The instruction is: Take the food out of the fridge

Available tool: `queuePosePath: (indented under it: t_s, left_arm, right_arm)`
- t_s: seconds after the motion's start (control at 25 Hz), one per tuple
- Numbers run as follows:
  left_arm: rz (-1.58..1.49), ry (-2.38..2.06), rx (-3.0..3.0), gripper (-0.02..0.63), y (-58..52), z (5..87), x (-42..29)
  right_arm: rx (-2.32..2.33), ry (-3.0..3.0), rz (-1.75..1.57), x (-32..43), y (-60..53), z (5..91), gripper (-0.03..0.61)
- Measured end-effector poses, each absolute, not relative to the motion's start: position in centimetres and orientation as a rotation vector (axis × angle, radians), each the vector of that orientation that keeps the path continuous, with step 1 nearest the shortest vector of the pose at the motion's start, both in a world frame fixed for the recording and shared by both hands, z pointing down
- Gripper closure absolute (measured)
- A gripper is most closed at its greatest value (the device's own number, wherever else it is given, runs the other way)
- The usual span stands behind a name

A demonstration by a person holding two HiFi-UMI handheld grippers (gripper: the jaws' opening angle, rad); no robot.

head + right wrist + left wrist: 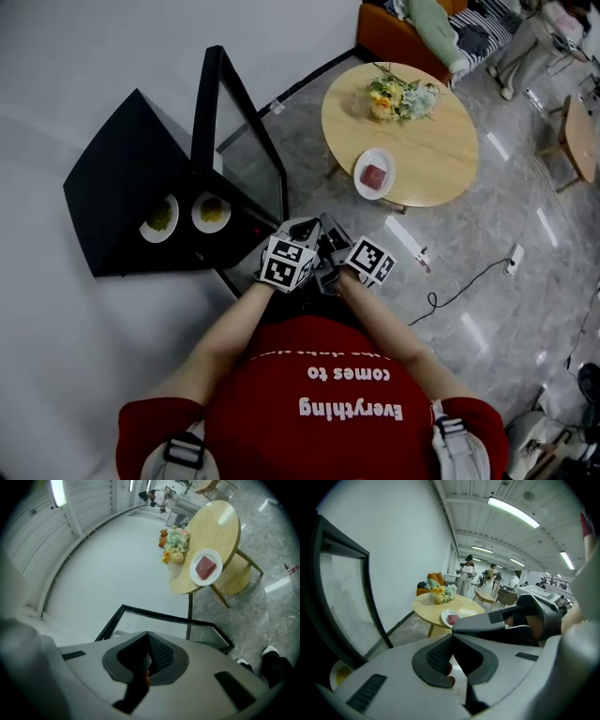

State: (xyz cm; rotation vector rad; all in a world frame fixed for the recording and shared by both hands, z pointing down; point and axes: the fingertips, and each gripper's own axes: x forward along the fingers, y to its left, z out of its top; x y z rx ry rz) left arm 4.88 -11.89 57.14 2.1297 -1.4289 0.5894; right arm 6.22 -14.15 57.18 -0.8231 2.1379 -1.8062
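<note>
The black fridge (pixel 122 159) stands open at the left, its glass door (pixel 246 141) swung out. On a shelf inside sit two white plates of yellow-green food (pixel 159 217) (pixel 212 212). A third plate with red meat (pixel 374 173) lies on the round wooden table (pixel 422 141); it also shows in both gripper views (pixel 452 618) (pixel 206 567). My left gripper (pixel 298 230) (pixel 452 635) and right gripper (pixel 330 236) (pixel 149 634) hang side by side close to my body, just off the door's near corner. Both are shut and hold nothing.
A bunch of flowers (pixel 398 97) stands at the table's far side. An orange sofa (pixel 412 33) with clothes sits behind it. A cable and plug (pixel 473 277) trail over the grey floor on the right. Several people stand far down the room (pixel 468 576).
</note>
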Motion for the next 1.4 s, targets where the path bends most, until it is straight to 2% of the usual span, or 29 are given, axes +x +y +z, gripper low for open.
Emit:
queuePosePath:
  t_s: [0.36, 0.8, 1.2, 1.4]
  left_arm:
    - [0.568, -1.63, 1.934, 0.607, -8.0, 56.8, -5.2]
    - [0.344, -1.966, 1.583, 0.607, 0.9, 55.5, -18.5]
    - [0.218, -2.087, 1.405, 0.607, 6.5, 55.2, -24.8]
    - [0.148, -2.138, 1.347, 0.607, 7.4, 54.7, -28.0]
  right_arm:
    - [-0.565, 2.308, -1.955, -4.6, -10.4, 56.9, 0.568]
    - [-0.061, 2.589, -2.088, -19.0, -1.6, 55.8, 0.566]
    - [0.188, 2.691, -2.129, -25.7, 4.0, 55.4, 0.566]
    - [0.162, 2.623, -2.189, -28.4, 4.0, 55.5, 0.563]
